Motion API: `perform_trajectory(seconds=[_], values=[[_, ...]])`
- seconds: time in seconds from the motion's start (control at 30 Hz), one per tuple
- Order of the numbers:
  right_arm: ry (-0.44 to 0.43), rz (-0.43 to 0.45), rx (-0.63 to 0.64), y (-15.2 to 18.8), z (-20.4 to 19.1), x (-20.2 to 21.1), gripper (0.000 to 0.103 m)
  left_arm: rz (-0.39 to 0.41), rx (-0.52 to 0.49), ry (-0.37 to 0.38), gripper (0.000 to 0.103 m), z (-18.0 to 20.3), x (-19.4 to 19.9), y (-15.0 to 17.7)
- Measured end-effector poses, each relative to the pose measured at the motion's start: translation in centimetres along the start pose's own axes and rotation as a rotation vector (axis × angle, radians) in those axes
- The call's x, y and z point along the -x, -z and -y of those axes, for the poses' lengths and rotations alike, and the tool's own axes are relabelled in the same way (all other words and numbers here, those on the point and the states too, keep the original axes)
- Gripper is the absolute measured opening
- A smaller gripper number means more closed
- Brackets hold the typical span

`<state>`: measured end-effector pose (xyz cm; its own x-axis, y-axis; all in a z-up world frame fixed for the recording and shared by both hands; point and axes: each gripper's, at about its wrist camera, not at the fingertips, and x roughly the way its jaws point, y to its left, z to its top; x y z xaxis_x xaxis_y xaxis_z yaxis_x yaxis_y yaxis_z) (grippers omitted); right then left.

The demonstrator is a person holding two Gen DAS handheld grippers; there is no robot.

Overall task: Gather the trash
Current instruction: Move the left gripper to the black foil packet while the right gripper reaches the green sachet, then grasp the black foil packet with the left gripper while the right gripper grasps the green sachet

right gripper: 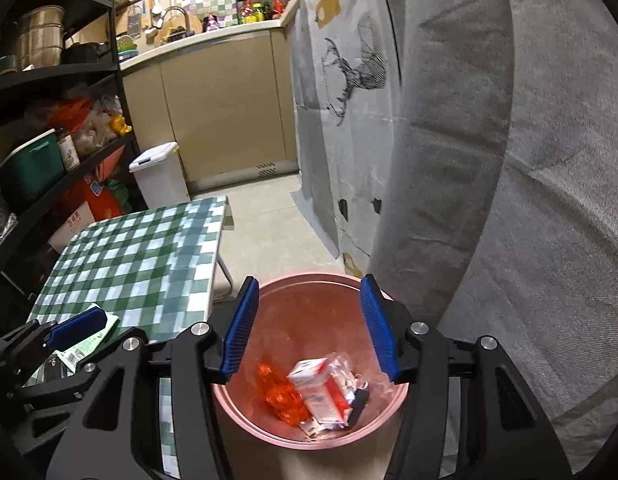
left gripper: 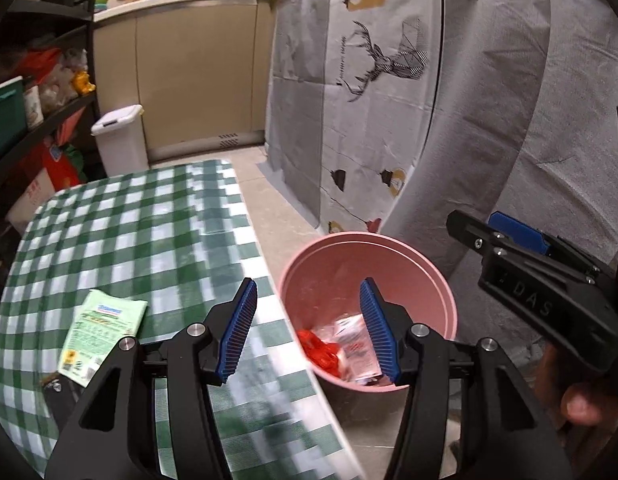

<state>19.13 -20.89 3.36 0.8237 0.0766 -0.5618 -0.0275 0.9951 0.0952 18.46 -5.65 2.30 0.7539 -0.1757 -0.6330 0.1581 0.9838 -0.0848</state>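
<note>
While a green-and-white checked bench (left gripper: 121,232) fills the left half of both wrist views, a pink trash bin (right gripper: 309,436) stands on the floor just off the bench's right edge, beside a grey cloth-draped wall. Inside the bin lie an orange wrapper (right gripper: 281,396), a small red-and-white carton (right gripper: 317,388) and some clear crinkled plastic, so part of the collecting looks done.

One piece of trash remains on the bench: a pale green packet (left gripper: 103,340), lying flat near the front left part of the checked cloth. Its long axis runs from the near-left toward the far-right, roughly in line with the way the left tongs point.

The right tongs (right gripper: 309,328) hang directly above the bin's mouth with their blue pads apart and nothing between them; the carton sits in the bin below the gap. The left tongs (left gripper: 309,330) also stand apart and empty, straddling the bench's right edge in their own view, with the packet off to their left. From the right wrist view, one blue pad of the left tongs appears right over the packet's far end, though contact cannot be confirmed.

The left tongs are clearly the nearer pair to the packet; the right pair is well apart from it, across the bench edge. The coming move likely turns on shifting the left tongs leftward and down to close across the packet's short width.
</note>
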Motion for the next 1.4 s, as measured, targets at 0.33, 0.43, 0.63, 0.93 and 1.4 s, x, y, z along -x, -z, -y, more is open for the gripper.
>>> perform_trajectory(seconds=[0.33,0.43,0.63,0.93,1.4], values=[[-0.082,0.056,0.057,-0.2,-4.9,2.2,0.053,0.068,0.025,-0.085,0.053,-6.1,4.9,1.7],[-0.112,0.069,0.083,-0.1,-6.8,2.8,0.053,0.077,0.034,-0.116,0.053,-8.3,6.0,2.6],[-0.171,0.086,0.142,0.6,-10.6,3.6,0.05,0.078,0.08,-0.198,0.043,-13.6,7.4,4.4],[-0.269,0.058,0.241,2.3,-16.6,2.8,0.03,0.044,0.236,-0.288,0.035,-22.7,8.4,7.1],[-0.427,-0.175,0.271,5.7,-22.8,-3.1,0.056,-0.161,0.328,-0.258,0.07,-23.9,3.6,10.6]])
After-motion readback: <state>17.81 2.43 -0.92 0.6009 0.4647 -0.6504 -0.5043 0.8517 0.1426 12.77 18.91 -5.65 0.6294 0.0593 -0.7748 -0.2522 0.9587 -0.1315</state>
